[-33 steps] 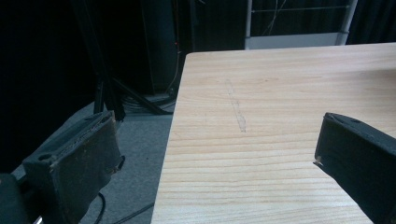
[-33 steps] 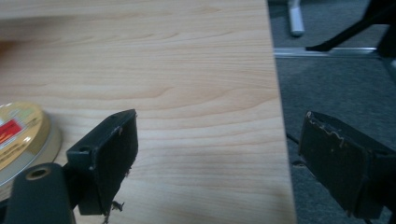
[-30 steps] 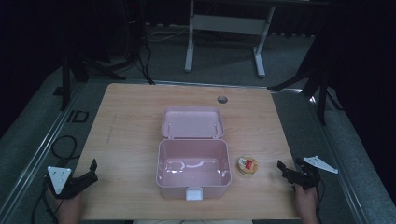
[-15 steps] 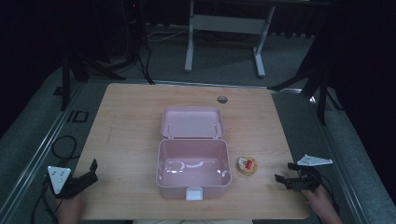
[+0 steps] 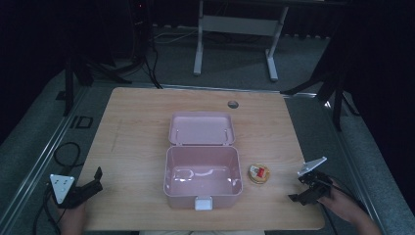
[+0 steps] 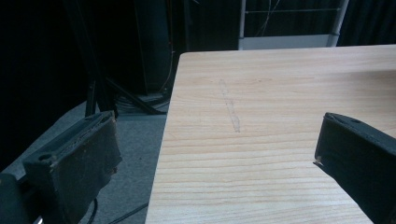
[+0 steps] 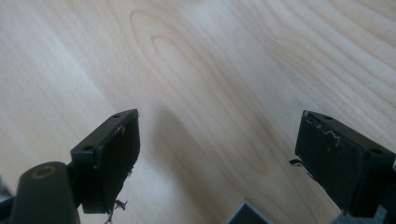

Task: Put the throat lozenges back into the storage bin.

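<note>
The right gripper (image 5: pixel 299 192) has slid back a little toward the near edge of the bench (image 5: pixel 142 127) since a moment ago, and it now sits near the bench's right corner. The left gripper (image 5: pixel 93 182) has stayed at the left edge of the bench. The pink box (image 5: pixel 202 182) is in the middle of the bench with its lid (image 5: pixel 201 129) lying open and flat behind it. A small round tin (image 5: pixel 258 173) with a red and white top sits on the wood just beside the box, on its right side, between the box and the right gripper. The right gripper's fingers (image 7: pixel 112 154) are spread wide apart over bare wood and hold nothing. The left gripper's fingers (image 6: pixel 79 163) are wide apart too, with nothing between them, one over the bench and one past its edge above the grey floor (image 6: pixel 135 140).
</note>
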Demonstrator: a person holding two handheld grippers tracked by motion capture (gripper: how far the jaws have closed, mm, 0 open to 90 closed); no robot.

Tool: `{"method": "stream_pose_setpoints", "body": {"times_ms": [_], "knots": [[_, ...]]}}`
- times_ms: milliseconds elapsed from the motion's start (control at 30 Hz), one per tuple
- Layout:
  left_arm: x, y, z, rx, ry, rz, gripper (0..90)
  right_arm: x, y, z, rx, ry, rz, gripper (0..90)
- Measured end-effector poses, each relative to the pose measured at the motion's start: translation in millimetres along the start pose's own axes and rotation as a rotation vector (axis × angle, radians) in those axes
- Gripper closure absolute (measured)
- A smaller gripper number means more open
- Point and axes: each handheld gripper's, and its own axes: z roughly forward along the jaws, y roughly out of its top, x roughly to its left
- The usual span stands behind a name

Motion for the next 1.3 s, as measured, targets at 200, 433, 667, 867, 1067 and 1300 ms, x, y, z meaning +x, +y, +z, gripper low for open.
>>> {"method": "stream_pose_setpoints", "body": {"times_ms": [200,433,667,867,1067,1300], "knots": [[0.0,0.0,0.0,0.000,0.000,0.000,0.4,2.6,11.9,-2.1,0.139,0.012,-0.050,14.1],[-0.1,-0.1,-0.1,-0.002,0.003,-0.002,0.4,6.7,19.4,-2.8,0.327,0.018,-0.079,14.6],[0.4,-0.1,-0.1,-0.001,-0.003,-0.004,0.4,9.1,24.2,-8.7,0.472,-0.001,-0.094,14.3],[0.2,-0.1,-0.3,-0.002,-0.009,0.001,0.4,12.2,28.2,-9.3,0.481,-0.006,-0.122,13.5],[-0.7,-0.1,-0.5,-0.005,-0.024,0.011,0.4,13.9,37.7,-6.2,0.478,-0.007,-0.149,13.7],[-1.0,-0.5,-0.9,-0.014,-0.037,0.014,0.4,15.1,54.3,3.8,0.476,0.010,-0.174,13.9]]}}
